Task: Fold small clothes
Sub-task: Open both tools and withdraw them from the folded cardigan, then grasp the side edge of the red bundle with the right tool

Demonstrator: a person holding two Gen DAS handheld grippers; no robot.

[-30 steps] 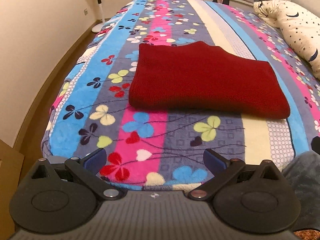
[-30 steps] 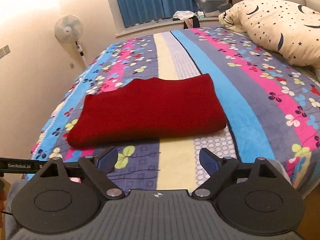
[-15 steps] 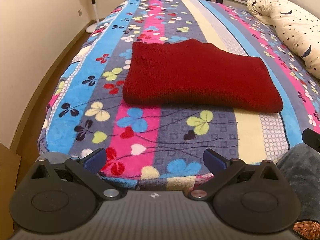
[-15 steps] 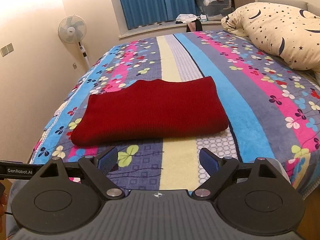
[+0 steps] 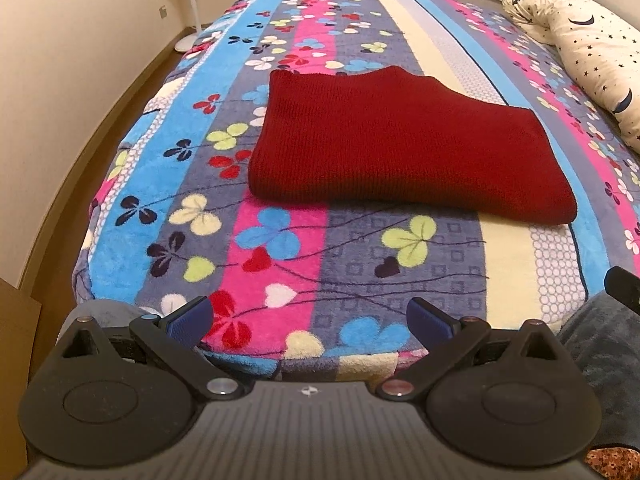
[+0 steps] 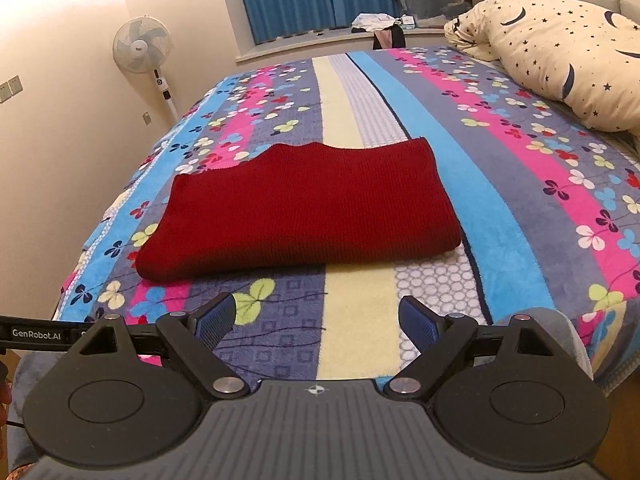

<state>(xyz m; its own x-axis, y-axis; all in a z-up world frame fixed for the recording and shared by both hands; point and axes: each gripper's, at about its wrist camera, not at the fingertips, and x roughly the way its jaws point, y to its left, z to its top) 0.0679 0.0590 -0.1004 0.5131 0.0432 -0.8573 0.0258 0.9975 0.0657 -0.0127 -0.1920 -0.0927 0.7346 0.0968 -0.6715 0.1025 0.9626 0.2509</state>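
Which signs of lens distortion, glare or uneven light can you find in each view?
Left wrist view: the wall's skirting bows into a curve, fisheye distortion; warm, even light; the sweater is sharp, knit ribs visible. Right wrist view: a bright washed-out patch on the wall at upper left; the bed edges bulge outward; dark vignette in the corners.

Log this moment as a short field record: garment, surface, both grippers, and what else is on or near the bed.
garment: red knit garment, folded into a flat rectangle
surface: striped floral blanket covering the bed
left gripper: open, empty, short of the garment
right gripper: open, empty, short of the garment
contact: neither gripper touches the garment
on bed: star-print pillow, far right
beside bed: standing fan by the wall
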